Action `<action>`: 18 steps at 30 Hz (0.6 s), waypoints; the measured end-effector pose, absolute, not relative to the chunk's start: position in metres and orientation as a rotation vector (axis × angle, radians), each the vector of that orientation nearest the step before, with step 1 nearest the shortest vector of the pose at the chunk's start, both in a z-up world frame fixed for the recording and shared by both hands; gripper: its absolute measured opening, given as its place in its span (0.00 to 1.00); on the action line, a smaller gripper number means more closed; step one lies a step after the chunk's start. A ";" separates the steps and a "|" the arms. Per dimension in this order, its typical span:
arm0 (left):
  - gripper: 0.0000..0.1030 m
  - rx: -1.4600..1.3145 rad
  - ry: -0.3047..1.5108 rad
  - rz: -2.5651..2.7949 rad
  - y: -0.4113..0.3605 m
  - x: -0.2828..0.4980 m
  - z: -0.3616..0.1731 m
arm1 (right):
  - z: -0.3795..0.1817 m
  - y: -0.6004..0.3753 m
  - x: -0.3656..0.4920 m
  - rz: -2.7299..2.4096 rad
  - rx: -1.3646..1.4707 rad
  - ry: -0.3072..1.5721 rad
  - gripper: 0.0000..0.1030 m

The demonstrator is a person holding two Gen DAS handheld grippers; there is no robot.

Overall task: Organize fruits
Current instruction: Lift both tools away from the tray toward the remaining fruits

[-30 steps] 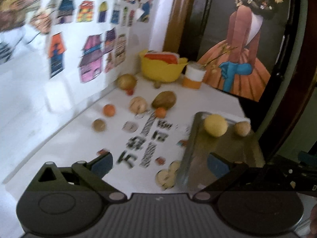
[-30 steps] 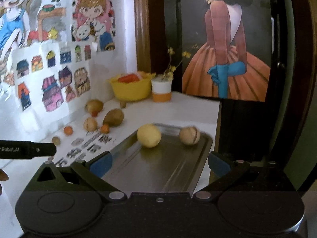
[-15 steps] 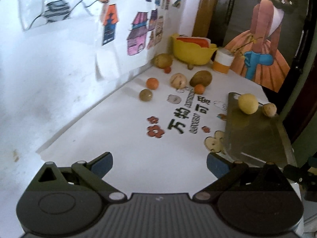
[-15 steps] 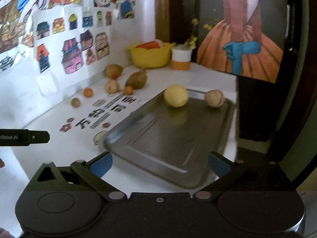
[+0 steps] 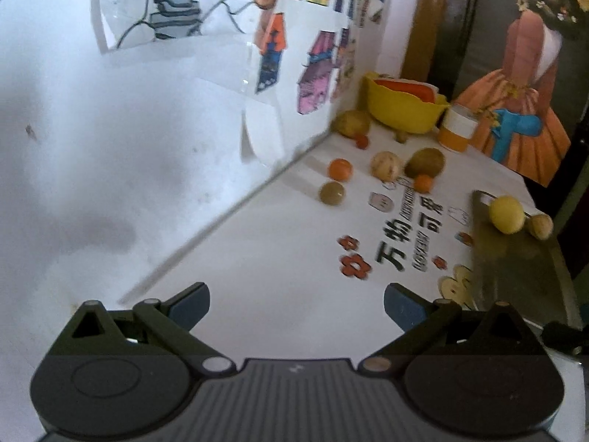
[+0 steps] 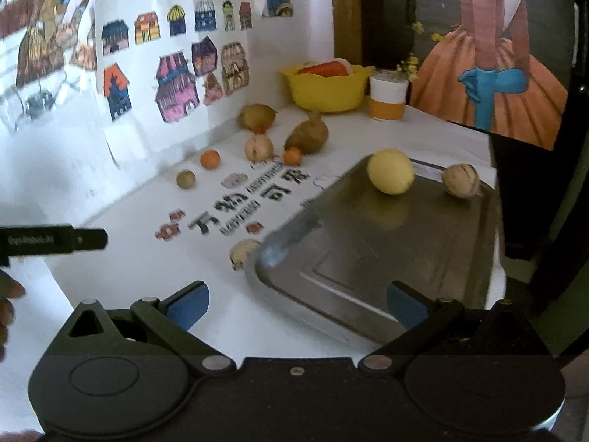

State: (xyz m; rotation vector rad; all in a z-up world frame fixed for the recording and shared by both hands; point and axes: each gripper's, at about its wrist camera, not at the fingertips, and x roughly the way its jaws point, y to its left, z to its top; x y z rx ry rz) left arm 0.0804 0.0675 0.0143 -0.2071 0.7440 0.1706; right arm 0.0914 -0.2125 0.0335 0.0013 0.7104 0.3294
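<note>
Fruit status: two pieces lie on the metal tray point(image 6: 368, 254), a yellow round fruit point(image 6: 391, 171) and a tan ridged one point(image 6: 461, 179), both at its far end, apart from each other. The rest are loose on the white worktop point(image 6: 228, 294), upper centre of the right wrist frame: a small green-brown fruit point(image 6: 185, 179), an orange one point(image 6: 210, 158), a pale round one point(image 6: 258, 147), a second small orange point(image 6: 292, 156) touching or just beside a brown elongated fruit point(image 6: 307, 135), and another brown one point(image 6: 256, 116) by the wall. Behind them, a yellow bowl point(image 6: 325, 90) and a white-and-orange cup point(image 6: 388, 99).

Left tool point(image 5: 296, 304): fingers spread wide, nothing between them, over bare worktop. Loose fruit lies ahead and to the right in its frame, well apart; green-brown fruit point(image 5: 332, 193) is closest.

Right tool point(image 6: 298, 304): also wide and empty, over the near edge of the tray. Loose fruit sits ahead and to the left.

Judgement: task partly done, several pieces not yet on the tray. The left tool looks nearer the loose group. The brown elongated fruit's long axis runs roughly lower left to upper right in the right wrist frame, so a grasp across its short width should suit.
</note>
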 end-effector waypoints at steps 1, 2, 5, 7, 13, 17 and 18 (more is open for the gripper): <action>1.00 -0.203 0.744 0.176 0.070 0.084 0.016 | 0.038 -0.212 0.096 0.335 0.009 0.713 0.99; 1.00 -0.199 0.742 0.180 0.072 0.087 0.018 | 0.043 -0.212 0.100 0.342 0.016 0.713 0.99; 1.00 -0.197 0.734 0.179 0.077 0.097 0.025 | 0.063 -0.208 0.117 0.370 0.026 0.693 0.99; 1.00 -0.195 0.727 0.177 0.079 0.107 0.028 | 0.076 -0.205 0.129 0.399 0.023 0.667 0.99; 1.00 -0.200 0.728 0.181 0.080 0.142 0.027 | 0.102 -0.192 0.178 0.472 0.030 0.632 0.99; 1.00 -0.210 0.738 0.183 0.079 0.165 0.021 | 0.104 -0.175 0.212 0.527 0.044 0.651 0.99; 1.00 -0.209 0.738 0.183 0.078 0.170 0.020 | 0.102 -0.171 0.218 0.536 0.043 0.655 0.99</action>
